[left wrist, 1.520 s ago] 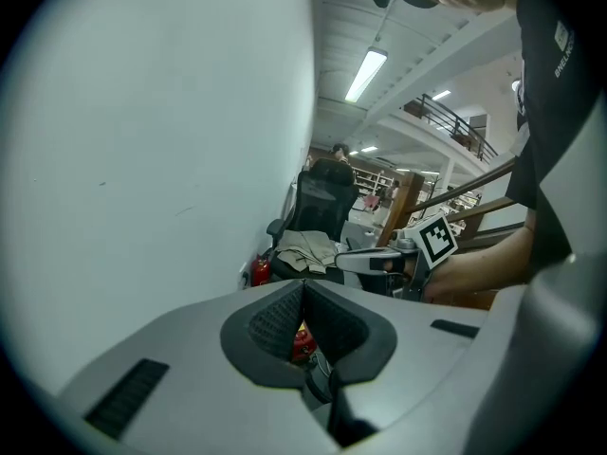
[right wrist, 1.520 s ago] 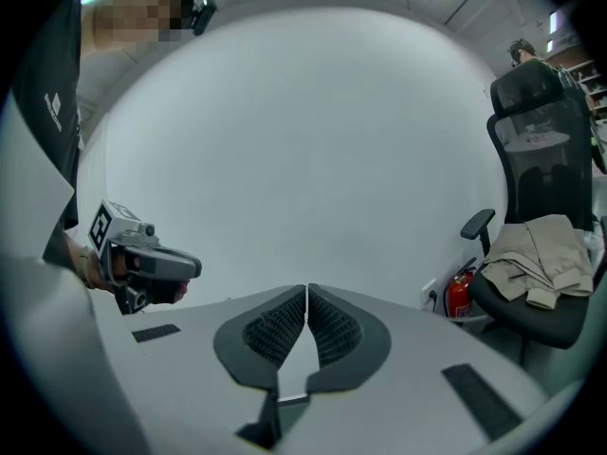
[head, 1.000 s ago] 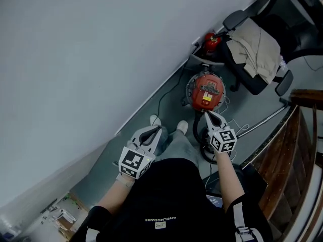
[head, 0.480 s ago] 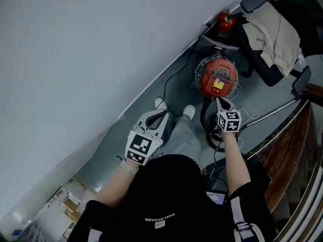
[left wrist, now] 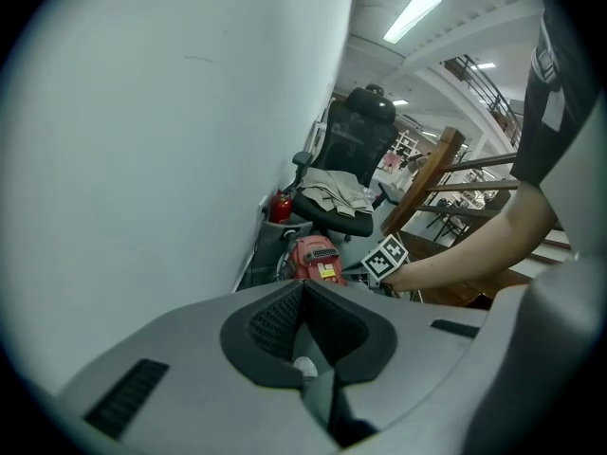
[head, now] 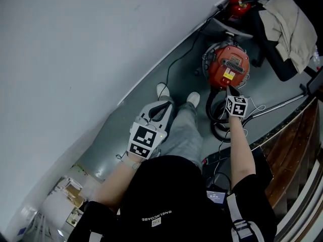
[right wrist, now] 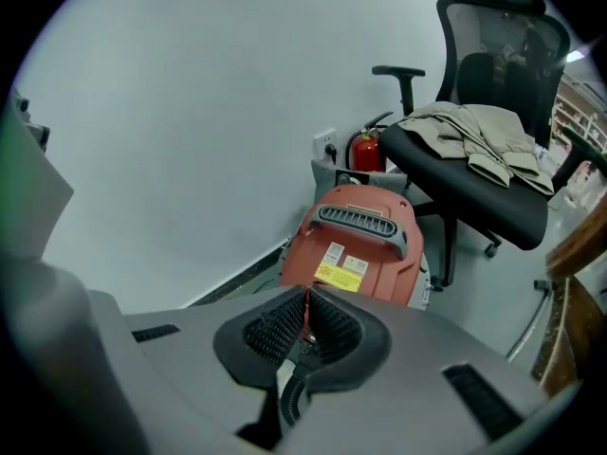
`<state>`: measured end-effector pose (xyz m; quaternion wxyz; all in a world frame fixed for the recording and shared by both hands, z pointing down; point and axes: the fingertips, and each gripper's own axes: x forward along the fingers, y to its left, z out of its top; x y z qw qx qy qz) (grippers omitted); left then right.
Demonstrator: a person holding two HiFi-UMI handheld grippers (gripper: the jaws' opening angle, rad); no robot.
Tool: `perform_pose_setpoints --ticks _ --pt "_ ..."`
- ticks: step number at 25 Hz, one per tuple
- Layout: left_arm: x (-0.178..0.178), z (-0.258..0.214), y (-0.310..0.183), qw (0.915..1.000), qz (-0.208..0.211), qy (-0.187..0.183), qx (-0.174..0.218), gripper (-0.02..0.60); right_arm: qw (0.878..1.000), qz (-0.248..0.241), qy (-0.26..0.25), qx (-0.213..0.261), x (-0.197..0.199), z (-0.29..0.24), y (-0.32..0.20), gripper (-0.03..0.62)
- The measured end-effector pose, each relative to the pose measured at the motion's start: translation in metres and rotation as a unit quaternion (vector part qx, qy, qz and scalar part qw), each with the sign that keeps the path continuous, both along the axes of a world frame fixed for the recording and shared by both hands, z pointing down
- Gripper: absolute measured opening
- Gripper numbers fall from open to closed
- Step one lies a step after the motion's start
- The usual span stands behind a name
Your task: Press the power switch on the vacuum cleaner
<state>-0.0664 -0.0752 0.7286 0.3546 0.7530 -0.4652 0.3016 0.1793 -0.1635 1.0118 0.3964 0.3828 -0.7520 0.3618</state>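
grey floor (head: 194,59). your right hand-held gripper (head: 227,88), closed, empty, almost at vacuum cleaner (head: 229,64). left hand-held gripper (head: 168,105) closed, idle. switch looks not pressed yet.

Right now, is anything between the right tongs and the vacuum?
Nothing visible does. The right tongs, shut, point straight at the vacuum, with only open air between the tips and its red body.

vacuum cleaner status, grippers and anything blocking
Right gripper shut, tips at the vacuum cleaner near side, contact unclear. Left gripper shut, well short of it. Nothing in between.
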Motion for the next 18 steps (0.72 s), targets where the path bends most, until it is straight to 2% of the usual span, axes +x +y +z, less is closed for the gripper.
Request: perform_pose_setpoints --ticks 4,10,18 --pt "-0.009 0.02 0.002 0.9999 -0.007 0.005 -0.012 0.015 1.0 0.014 0.02 -0.011 0.004 0.034 -0.002 0.029" --pt "-0.021 0.042 0.01 0.9994 -0.018 0.006 -0.027 0.015 0.998 0.01 0.06 -0.022 0.013 0.07 -0.005 0.029" --pt "-0.021 0.053 0.017 0.9991 -0.014 0.011 -0.039 0.015 0.997 0.015 0.072 -0.028 0.018 0.084 -0.005 0.029"
